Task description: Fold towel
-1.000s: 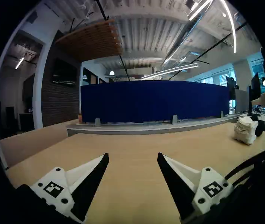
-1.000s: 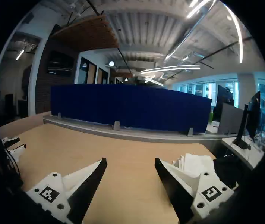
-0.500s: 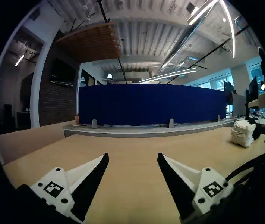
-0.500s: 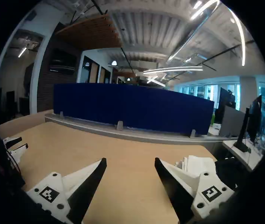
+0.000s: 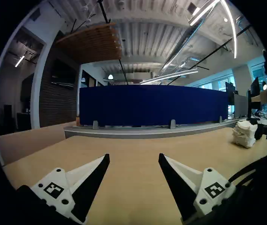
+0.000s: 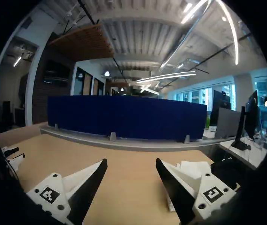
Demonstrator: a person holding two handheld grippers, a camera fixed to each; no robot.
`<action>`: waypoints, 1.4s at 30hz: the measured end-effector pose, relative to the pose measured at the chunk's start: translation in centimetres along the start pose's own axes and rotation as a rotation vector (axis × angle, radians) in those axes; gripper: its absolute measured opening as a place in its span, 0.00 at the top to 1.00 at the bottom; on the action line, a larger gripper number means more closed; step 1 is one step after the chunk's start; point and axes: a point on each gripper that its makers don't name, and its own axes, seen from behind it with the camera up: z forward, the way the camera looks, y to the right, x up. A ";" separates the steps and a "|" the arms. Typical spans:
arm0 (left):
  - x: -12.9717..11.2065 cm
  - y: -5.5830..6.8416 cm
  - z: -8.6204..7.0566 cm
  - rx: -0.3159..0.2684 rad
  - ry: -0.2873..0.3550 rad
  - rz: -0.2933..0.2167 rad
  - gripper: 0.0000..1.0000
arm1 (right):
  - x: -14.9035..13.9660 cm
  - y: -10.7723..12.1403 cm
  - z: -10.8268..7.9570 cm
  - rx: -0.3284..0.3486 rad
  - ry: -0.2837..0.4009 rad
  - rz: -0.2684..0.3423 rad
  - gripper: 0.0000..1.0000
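Tipped upward slightly, my right tool [image 6: 130,160] now has the towel [image 6: 191,168] lower, just beside it on the bench [image 6: 129,195]. Both tools hang spread, empty (left tool [image 5: 133,155] well apart from it). I should pinch one corner cleanly.

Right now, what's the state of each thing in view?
left gripper: open, empty, over the table.
right gripper: open, empty.
towel pile: stacked on the table, not gripped.
ceiling lights: on.
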 end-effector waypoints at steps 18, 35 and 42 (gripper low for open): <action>0.1 0.0 0.0 0.000 0.000 0.000 0.03 | -6.4 5.1 -0.1 -0.051 0.063 0.002 0.00; 0.1 0.0 0.0 0.000 0.000 0.000 0.03 | -11.0 7.1 0.9 -0.079 0.053 0.053 0.00; 0.1 0.0 -0.1 0.000 0.000 0.000 0.03 | -11.4 6.9 0.5 -0.069 0.058 0.054 0.00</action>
